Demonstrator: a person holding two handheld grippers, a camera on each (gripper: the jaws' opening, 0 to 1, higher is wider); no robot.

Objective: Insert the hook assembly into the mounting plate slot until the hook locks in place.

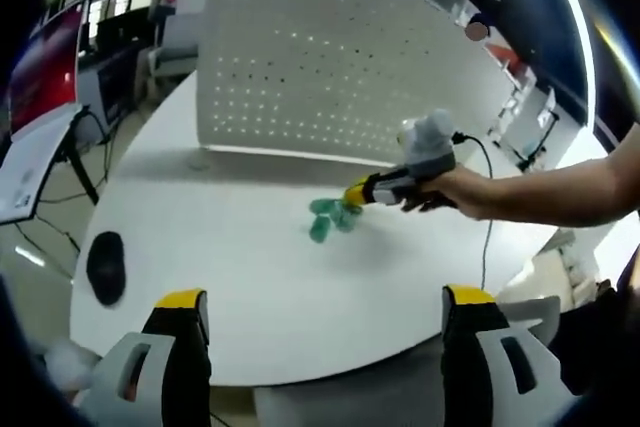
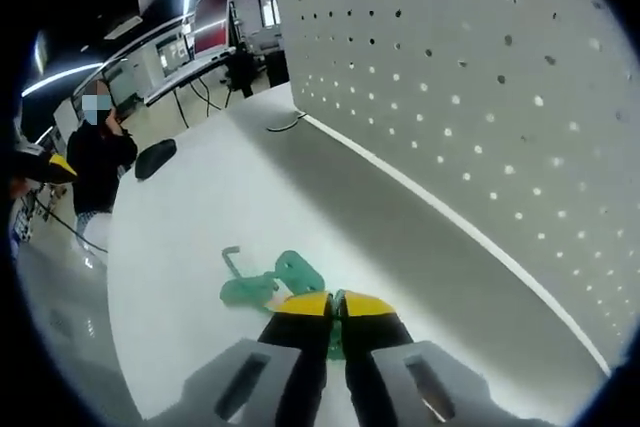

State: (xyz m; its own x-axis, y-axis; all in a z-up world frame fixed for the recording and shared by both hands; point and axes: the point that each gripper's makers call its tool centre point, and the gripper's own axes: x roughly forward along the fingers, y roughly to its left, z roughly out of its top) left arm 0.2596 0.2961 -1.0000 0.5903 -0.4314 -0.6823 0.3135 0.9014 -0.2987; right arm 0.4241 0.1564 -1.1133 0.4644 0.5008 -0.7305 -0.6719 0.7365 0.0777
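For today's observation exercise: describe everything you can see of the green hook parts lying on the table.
The green hook parts look like translucent teal plastic: a few small pieces lying flat and close together on the white table, in front of the perforated white panel. One piece ends in a thin bent hook. The right gripper, jaws closed, pinches one piece at the cluster's near edge. Finer detail is too small to tell.
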